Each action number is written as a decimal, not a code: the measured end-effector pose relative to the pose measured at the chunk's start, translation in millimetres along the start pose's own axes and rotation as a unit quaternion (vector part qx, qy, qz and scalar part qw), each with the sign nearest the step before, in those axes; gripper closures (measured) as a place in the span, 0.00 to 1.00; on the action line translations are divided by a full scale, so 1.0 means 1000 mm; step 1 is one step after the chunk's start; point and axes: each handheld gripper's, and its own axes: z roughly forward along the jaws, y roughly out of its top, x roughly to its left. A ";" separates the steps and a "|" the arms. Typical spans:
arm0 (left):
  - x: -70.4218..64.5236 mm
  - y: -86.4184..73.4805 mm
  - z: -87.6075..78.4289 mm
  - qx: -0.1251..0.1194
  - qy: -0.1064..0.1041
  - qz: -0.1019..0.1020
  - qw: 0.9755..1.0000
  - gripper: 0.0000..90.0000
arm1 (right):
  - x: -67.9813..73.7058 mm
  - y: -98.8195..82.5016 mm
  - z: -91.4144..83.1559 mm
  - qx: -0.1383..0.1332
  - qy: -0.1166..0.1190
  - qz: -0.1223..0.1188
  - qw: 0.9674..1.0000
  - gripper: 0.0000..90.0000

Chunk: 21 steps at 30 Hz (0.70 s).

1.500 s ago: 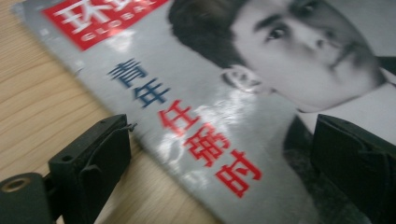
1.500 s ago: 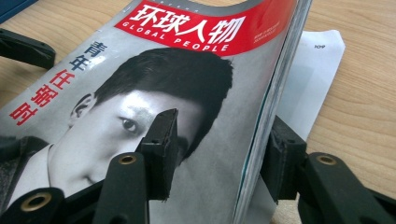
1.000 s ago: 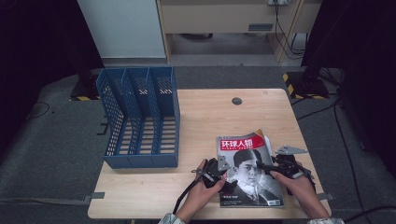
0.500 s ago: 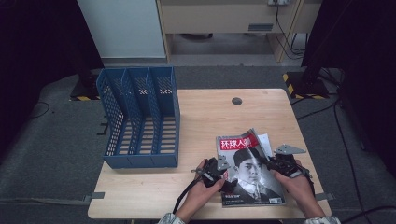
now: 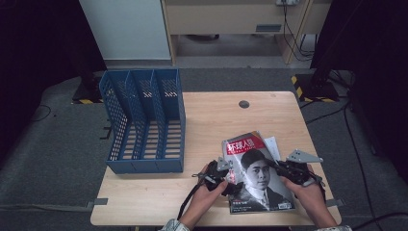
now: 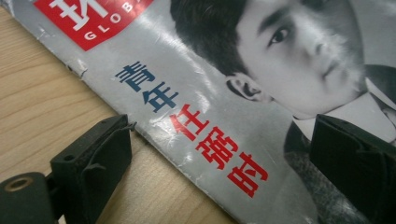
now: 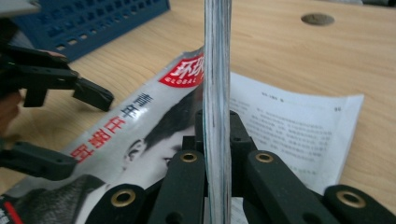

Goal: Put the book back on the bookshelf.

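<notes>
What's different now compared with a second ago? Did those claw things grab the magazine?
The right gripper has just been closing and now pinches the open edge of the glossy magazine with a portrait cover, lifting that edge slightly. The left gripper stays open, its jaws straddling the magazine's spine edge. The blue plastic file rack, the white printed sheet underneath and the wooden table are unchanged.

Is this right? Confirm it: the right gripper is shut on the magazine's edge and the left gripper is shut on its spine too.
Not quite. The left gripper is open: in the left gripper view its jaws stand wide apart astride the magazine's spine, not pressing it. The right gripper is indeed shut on the magazine's edge.
</notes>
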 end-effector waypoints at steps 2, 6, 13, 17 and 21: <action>0.001 0.000 0.000 -0.003 -0.002 -0.006 1.000 0.05 | 0.002 0.002 -0.003 -0.008 0.003 -0.005 1.000 0.98; 0.001 0.000 0.000 -0.003 0.000 -0.009 1.000 0.05 | 0.004 0.005 -0.009 -0.024 0.011 -0.009 1.000 0.98; 0.001 0.002 0.003 -0.001 -0.013 0.000 1.000 0.05 | 0.005 0.008 -0.018 -0.058 0.027 -0.004 0.998 0.98; -0.001 0.005 0.007 0.002 -0.037 0.008 0.999 0.05 | 0.002 0.007 -0.018 -0.061 0.029 0.002 0.998 0.98; 0.000 0.005 0.006 0.000 -0.039 0.002 0.999 0.04 | -0.001 0.002 -0.009 -0.045 0.024 0.016 0.999 0.98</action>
